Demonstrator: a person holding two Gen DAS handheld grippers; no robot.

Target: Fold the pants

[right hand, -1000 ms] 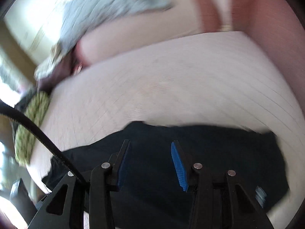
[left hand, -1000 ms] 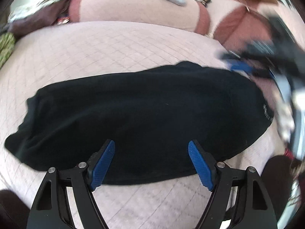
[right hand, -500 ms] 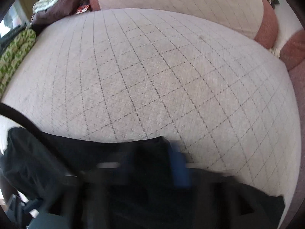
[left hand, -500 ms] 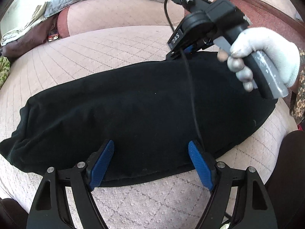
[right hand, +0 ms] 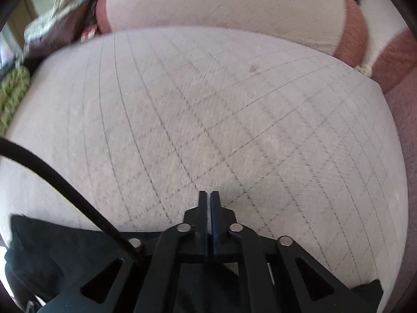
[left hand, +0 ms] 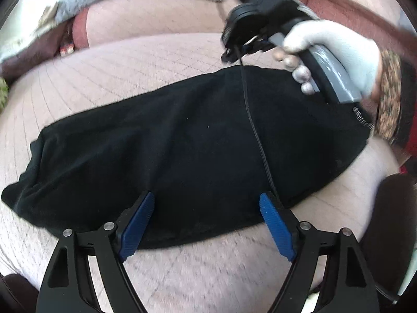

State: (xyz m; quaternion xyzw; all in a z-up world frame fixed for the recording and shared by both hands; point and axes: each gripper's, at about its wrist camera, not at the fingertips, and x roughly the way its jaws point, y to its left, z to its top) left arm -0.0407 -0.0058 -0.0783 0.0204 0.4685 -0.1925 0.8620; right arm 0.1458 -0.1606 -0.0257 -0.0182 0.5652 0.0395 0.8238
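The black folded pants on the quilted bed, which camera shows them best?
The left wrist view. There the black folded pants lie almost whole across the pink quilted bed cover. The right wrist view catches only a dark strip at the bottom, largely hidden behind the right gripper.

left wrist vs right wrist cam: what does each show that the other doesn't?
Left wrist only: the open left claw poised over the near edge of the black pants, the whole length of the pants, and the gloved right hand holding its claw above their far edge.

Right wrist only: the right claw with its jaws shut; whether fabric is pinched is hidden. Also a green patterned cloth at the left.

Both: the pants, the pink quilted bed, the pillow behind it and the black cable.
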